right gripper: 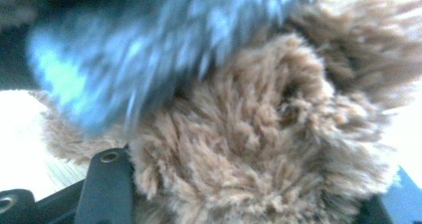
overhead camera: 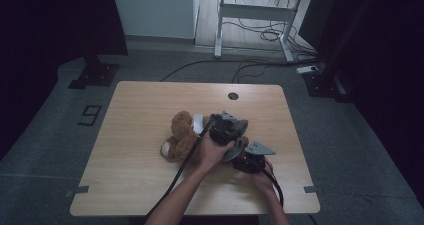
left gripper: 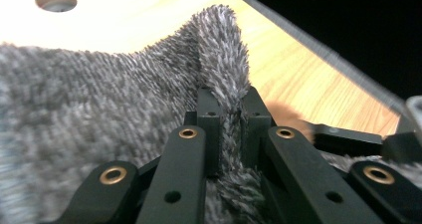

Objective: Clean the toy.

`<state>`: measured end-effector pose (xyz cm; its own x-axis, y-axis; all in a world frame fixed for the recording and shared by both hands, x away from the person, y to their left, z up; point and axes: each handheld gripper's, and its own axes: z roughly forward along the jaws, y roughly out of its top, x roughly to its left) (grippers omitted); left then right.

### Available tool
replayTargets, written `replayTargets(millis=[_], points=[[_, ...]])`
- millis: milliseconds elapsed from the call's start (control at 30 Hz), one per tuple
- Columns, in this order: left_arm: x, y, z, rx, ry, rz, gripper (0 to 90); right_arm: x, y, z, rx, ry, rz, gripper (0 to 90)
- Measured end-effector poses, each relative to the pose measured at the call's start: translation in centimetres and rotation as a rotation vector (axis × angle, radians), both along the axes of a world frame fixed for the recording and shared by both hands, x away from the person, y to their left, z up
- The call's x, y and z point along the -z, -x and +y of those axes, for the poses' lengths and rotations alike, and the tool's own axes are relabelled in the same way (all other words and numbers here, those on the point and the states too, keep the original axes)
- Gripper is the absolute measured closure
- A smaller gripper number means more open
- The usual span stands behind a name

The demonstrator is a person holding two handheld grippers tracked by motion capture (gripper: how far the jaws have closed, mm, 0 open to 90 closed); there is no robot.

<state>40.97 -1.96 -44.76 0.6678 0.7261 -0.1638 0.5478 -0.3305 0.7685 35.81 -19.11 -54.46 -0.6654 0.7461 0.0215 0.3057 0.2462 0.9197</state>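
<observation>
A person at a pale wooden table (overhead camera: 130, 175) works two hand-held grippers on a brown teddy bear (overhead camera: 181, 135) that lies near the table's middle, its long axis running roughly from the far left toward the near right. The left gripper (left gripper: 226, 129) is pinched shut on a raised fold of grey fleece cloth (left gripper: 89, 114), the ridge of pile standing up between the two jaws and running straight away from the camera toward the far edge. In the high view that same gripper (overhead camera: 226, 129) sits over the bear's right end, with the grey cloth (overhead camera: 239, 126) bunched beneath and beside it. The right gripper (overhead camera: 250, 161) lies just to the near right of the left one, low against the toy; from its own camera the brown fur (right gripper: 259, 144) presses right up to the lens with the grey cloth (right gripper: 149, 45) draped blurred above, and the fur hides the jaw tips, so it cannot be told whether this gripper is gripping or free. The cloth lies directly ahead of the left jaws and the bear directly ahead of the right, so both hands are at the work, the left with the firmer claim. The tabletop has a round cable hole (overhead camera: 233, 96) at its far edge; beyond it are a grey floor, trailing cables and a desk frame (overhead camera: 260, 15) in a dim room.
</observation>
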Motion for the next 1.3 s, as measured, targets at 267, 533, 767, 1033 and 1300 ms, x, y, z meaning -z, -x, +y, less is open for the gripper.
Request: replayTargets(millis=[267,533,767,1033,1300], points=[[-0.5,0.7,6.8,-0.089,-0.024,-0.008,83.1,-0.1,0.0,0.3,-0.022,-0.024,-0.003,38.9],[-2.1,0.9,10.4,-0.168,-0.036,-0.058,82.7,0.0,0.3,0.7,-0.038,-0.01,-0.006,38.9],[0.5,-0.2,14.4,-0.241,-0.011,0.026,82.8,0.0,0.2,0.7,-0.04,-0.006,-0.006,38.9],[-0.6,0.8,7.1,-0.009,-0.037,-0.017,83.1,0.0,0.2,0.8,-0.039,-0.002,-0.002,38.9],[0.3,0.7,6.0,-0.053,-0.156,-0.021,82.9,0.1,0.0,0.3,-0.044,-0.01,0.012,38.2]])
